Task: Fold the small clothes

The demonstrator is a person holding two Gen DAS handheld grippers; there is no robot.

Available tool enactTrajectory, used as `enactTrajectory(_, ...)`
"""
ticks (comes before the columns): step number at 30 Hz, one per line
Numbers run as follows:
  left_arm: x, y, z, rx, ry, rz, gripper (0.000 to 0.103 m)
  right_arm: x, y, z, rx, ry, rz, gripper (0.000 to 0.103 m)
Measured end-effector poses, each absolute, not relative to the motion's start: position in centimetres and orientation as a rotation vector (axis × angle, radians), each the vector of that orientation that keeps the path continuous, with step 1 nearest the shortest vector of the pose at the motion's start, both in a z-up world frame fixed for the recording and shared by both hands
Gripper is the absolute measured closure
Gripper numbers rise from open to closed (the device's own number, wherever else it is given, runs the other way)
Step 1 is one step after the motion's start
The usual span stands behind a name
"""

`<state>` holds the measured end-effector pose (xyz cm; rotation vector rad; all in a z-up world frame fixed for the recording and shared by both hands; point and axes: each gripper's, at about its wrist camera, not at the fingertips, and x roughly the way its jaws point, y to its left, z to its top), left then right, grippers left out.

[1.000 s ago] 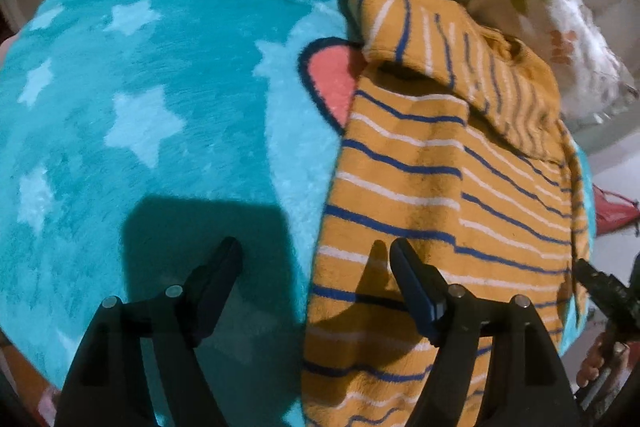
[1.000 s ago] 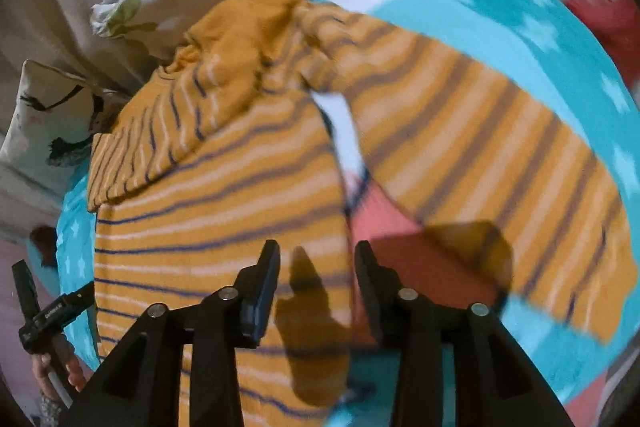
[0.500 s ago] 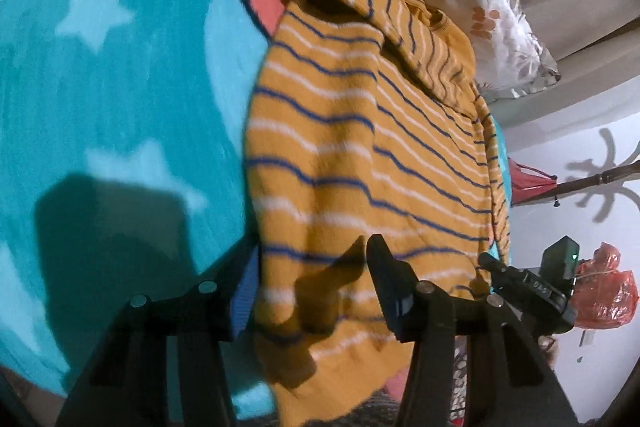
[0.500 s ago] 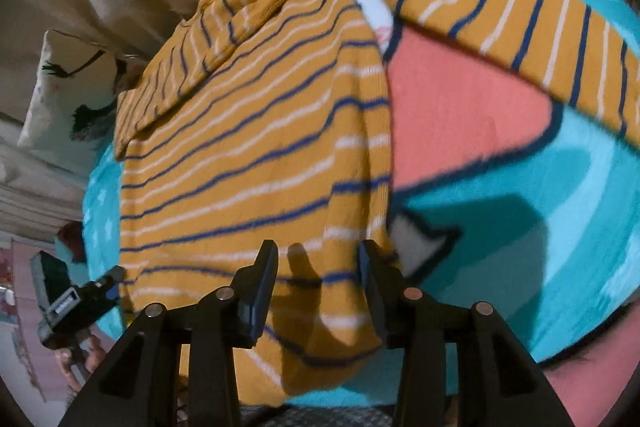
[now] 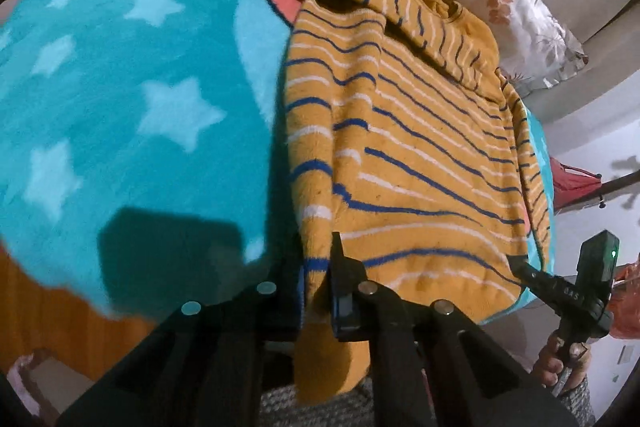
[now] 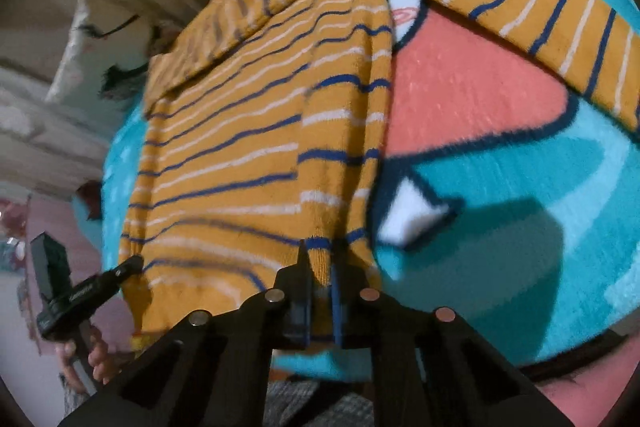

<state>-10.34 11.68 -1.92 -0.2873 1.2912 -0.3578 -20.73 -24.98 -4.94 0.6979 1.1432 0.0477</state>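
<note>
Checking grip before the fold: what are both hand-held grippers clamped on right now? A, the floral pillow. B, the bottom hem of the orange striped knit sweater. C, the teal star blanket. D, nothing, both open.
B: the left hand-held gripper and right hand-held gripper each pinch the orange striped knit sweater at its hem.

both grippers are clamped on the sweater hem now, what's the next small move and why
Probably lift both hem corners together and carry them up toward the collar. The left gripper and right gripper are each shut on the bottom hem of the striped sweater, which lies flat on the star blanket with one sleeve still spread out sideways.
</note>
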Motion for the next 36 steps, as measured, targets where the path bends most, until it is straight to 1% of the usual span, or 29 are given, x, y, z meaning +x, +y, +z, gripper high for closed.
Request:
enactTrajectory(2,-11.7,12.4,-1.6,-0.289,1.288,-0.32,0.095,-22.5,-25.0,-4.3,0.695,1.157,0.098,0.095)
enactTrajectory(5,-12.5,12.8,-3.4,-0.316,1.332,-0.277,0.094,-23.8,-24.6,-4.8,0.647,1.195,0.122,0.095)
enactTrajectory(6,-12.5,12.9,-3.9,-0.336,1.346,-0.264,0.093,-23.6,-24.6,-5.1,0.633,1.198,0.124,0.094)
enactTrajectory(7,-12.5,13.0,-4.0,-0.349,1.351,-0.256,0.093,-23.5,-24.8,-5.3,0.645,1.195,0.118,0.091)
enactTrajectory(9,-12.6,13.1,-3.3,-0.322,1.32,-0.245,0.092,-23.2,-25.8,-4.9,0.695,1.161,0.119,0.09)
enactTrajectory(10,-12.7,13.2,-2.6,-0.284,1.291,-0.226,0.091,-23.3,-26.4,-4.4,0.693,1.137,0.107,0.083)
enactTrajectory(11,-12.8,13.5,-2.2,-0.264,1.275,-0.217,0.087,-23.4,-27.2,-3.9,0.682,1.113,0.076,0.071)
enactTrajectory(12,-12.8,13.7,-1.9,-0.264,1.268,-0.21,0.084,-23.6,-28.7,-3.5,0.684,1.085,0.022,0.065)
enactTrajectory(13,-12.7,14.0,-1.8,-0.271,1.262,-0.197,0.078,-24.0,-30.0,-3.4,0.7,1.062,-0.022,0.058)
enactTrajectory(14,-12.7,14.5,-1.5,-0.283,1.255,-0.176,0.075,-24.3,-31.7,-3.4,0.738,1.034,-0.075,0.058)
enactTrajectory(18,-12.8,16.4,-0.6,-0.34,1.231,-0.13,0.074,-26.8,-38.5,-4.3,0.946,0.929,-0.291,0.057)
enactTrajectory(19,-12.8,16.6,-0.3,-0.345,1.222,-0.121,0.071,-27.8,-39.8,-4.3,0.965,0.904,-0.354,0.057)
enactTrajectory(22,-12.7,17.0,0.7,-0.354,1.197,-0.103,0.065,-30.3,-42.3,-3.7,0.943,0.844,-0.53,0.057)
enactTrajectory(24,-12.6,16.9,1.4,-0.363,1.183,-0.104,0.063,-31.1,-43.6,-3.6,0.939,0.824,-0.588,0.057)
enactTrajectory(26,-12.1,16.0,2.1,-0.357,1.171,-0.11,0.058,-30.7,-44.7,-3.9,0.946,0.822,-0.591,0.057)
enactTrajectory(30,-11.1,13.2,3.2,-0.333,1.149,-0.146,0.055,-28.1,-45.6,-4.5,0.845,0.873,-0.586,0.055)
enactTrajectory(31,-10.9,12.5,3.4,-0.327,1.145,-0.157,0.054,-27.5,-45.5,-4.4,0.832,0.874,-0.582,0.061)
enactTrajectory(32,-10.8,11.9,3.6,-0.323,1.142,-0.165,0.053,-27.1,-45.5,-4.2,0.827,0.869,-0.553,0.086)
enactTrajectory(33,-10.6,11.1,3.7,-0.317,1.138,-0.178,0.052,-26.8,-45.3,-4.2,0.83,0.87,-0.511,0.101)
enactTrajectory(36,-10.4,9.5,4.0,-0.285,1.137,-0.199,0.052,-26.4,-45.9,-3.1,0.821,0.86,-0.433,0.102)
